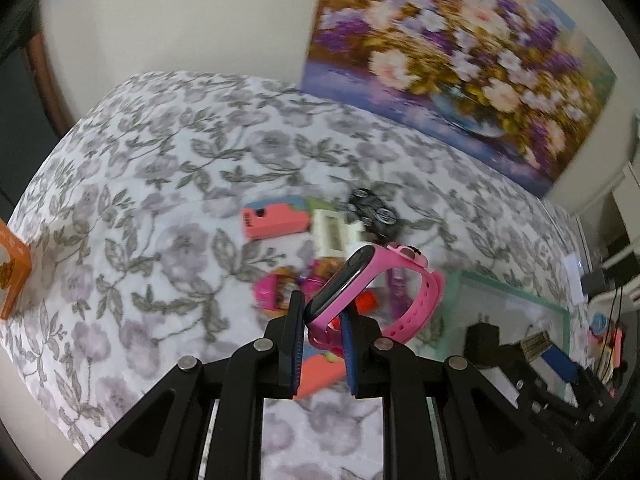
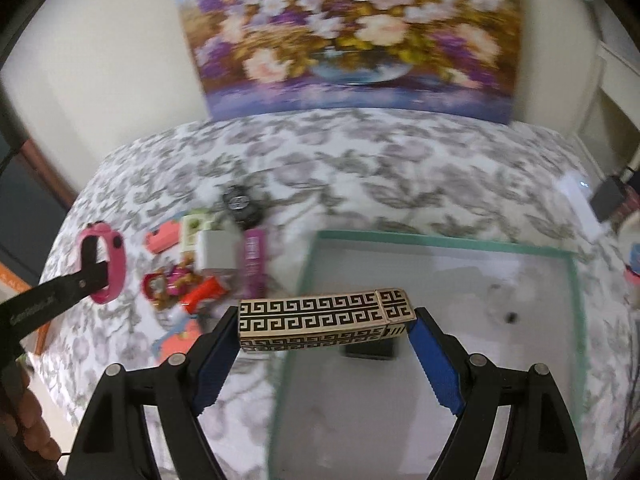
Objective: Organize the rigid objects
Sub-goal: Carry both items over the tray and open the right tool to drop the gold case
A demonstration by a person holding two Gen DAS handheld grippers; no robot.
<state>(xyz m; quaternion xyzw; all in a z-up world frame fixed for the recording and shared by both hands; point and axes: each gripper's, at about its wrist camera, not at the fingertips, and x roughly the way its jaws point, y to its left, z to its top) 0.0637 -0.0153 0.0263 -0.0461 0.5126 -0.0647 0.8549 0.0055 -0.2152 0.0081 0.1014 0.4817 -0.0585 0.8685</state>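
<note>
Left gripper (image 1: pixel 322 320): jaws pinched on pink smartwatch (image 1: pixel 352 284), held above bed (image 1: pixel 160 160). Right gripper (image 2: pixel 324 336): jaws wide, clamping patterned box (image 2: pixel 324 318) endwise over clear bin (image 2: pixel 440 240). Box should be lowered level w/ grip kept; watch placed beside.

The watch (image 1: pixel 360 280) has a glossy face and matt rubbery strap. The box (image 2: pixel 324 318) looks like printed card. Cloth (image 1: pixel 160 168) covers the table; the tray (image 2: pixel 440 240) is clear plastic.
</note>
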